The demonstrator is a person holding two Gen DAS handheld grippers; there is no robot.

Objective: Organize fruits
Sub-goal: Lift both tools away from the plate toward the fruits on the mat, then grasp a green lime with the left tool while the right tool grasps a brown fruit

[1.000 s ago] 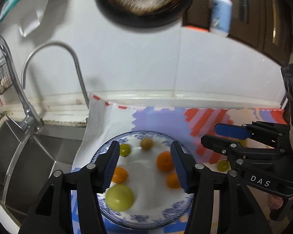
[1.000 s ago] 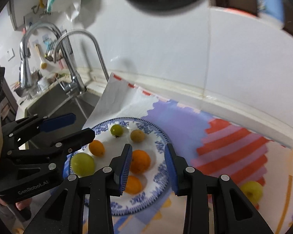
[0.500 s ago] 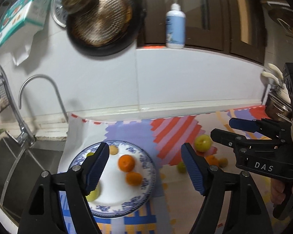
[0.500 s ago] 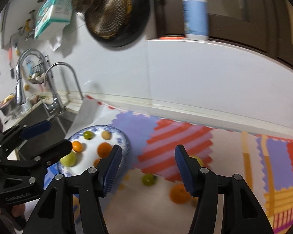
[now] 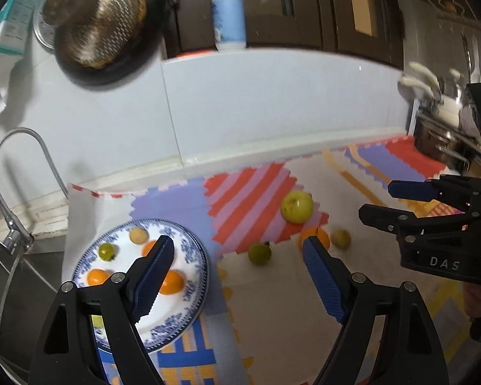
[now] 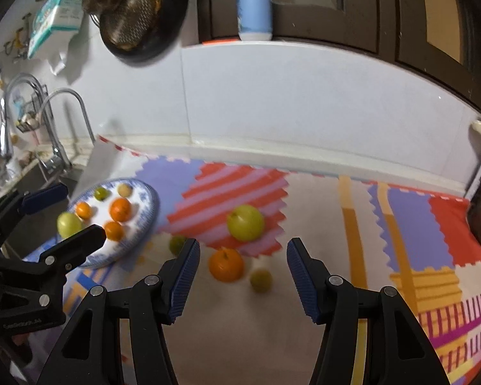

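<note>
Mat [image 6: 304, 199], patterned in purple, red and orange, fills the lower half of both views, and at its left end sits a blue-and-white plate [image 6: 146, 215] [image 5: 195, 256]. The plate holds six fruits in the right-wrist view: a large yellow-green one [image 6: 68, 224] at its near left edge, three oranges [image 6: 120, 209], a small green one [image 6: 101, 193] and a small tan one [image 6: 124, 189] at the far side. Right of the plate, loose on the mat, lie a big yellow-green fruit [image 6: 245, 223] [image 5: 296, 207], an orange [image 6: 226, 263] [image 5: 317, 235] just below it, a small green fruit [image 6: 177, 244] [image 5: 259, 252] near the plate's rim and a small yellowish one [image 6: 261, 280] [image 5: 341, 239] beside the orange. The left gripper [image 5: 237, 256] is opening its jaws wide, with nothing between them, over the gap between plate and loose fruit. The right gripper [image 6: 243, 258] stands partly open and empty, framing the loose orange from above. A second ago both grippers hung close over the plate with narrower jaws; the views have since swung right, so the plate has slid to the left of frame and the loose fruit has come to the middle.
</note>
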